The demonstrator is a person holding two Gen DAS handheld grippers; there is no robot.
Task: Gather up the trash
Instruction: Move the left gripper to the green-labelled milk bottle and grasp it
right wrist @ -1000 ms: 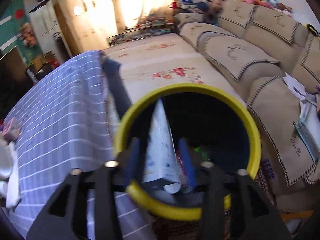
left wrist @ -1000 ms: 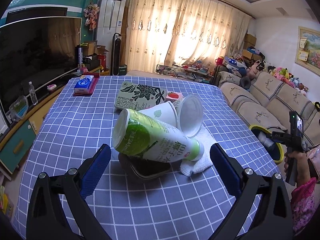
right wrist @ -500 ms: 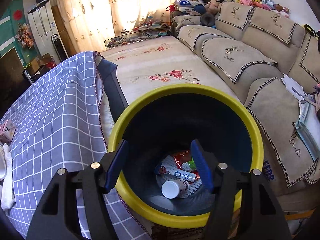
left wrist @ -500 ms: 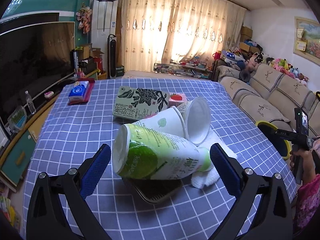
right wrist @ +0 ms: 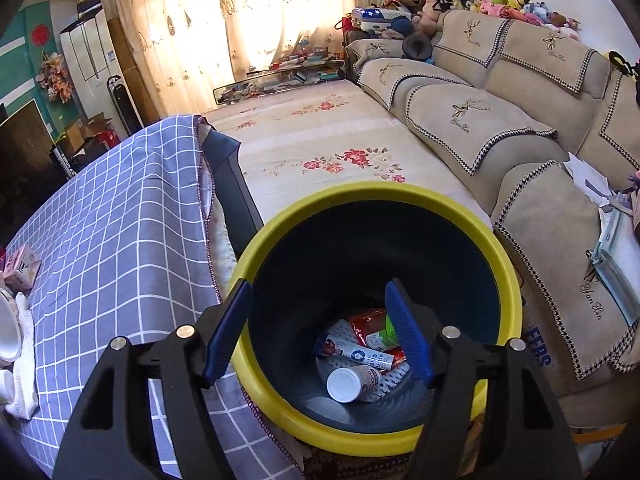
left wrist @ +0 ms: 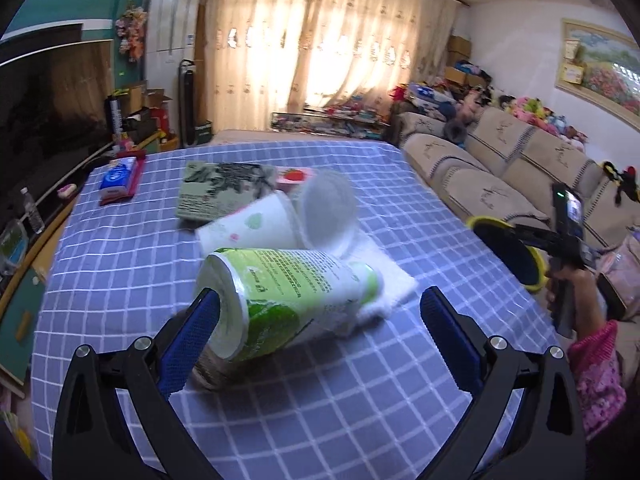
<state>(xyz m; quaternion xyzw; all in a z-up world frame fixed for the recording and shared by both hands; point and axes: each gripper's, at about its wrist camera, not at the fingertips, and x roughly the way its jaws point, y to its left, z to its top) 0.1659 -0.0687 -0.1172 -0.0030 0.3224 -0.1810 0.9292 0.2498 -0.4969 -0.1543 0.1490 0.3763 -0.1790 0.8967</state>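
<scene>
left tongs apart around the green-and-white plastic bottle lying on the checked desk | right tongs opening, empty, above yellow-rimmed bin | risk: round bottle rolls off

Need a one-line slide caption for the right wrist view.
Right tool, jaws opening and empty, above the yellow-rimmed bin beside the checked table.

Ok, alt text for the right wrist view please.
The right gripper hovers over a yellow-rimmed bin, jaws opening with nothing between them. Wrappers and a small bottle lie at the bottom; a checked tablecloth is left, a sofa right.
</scene>
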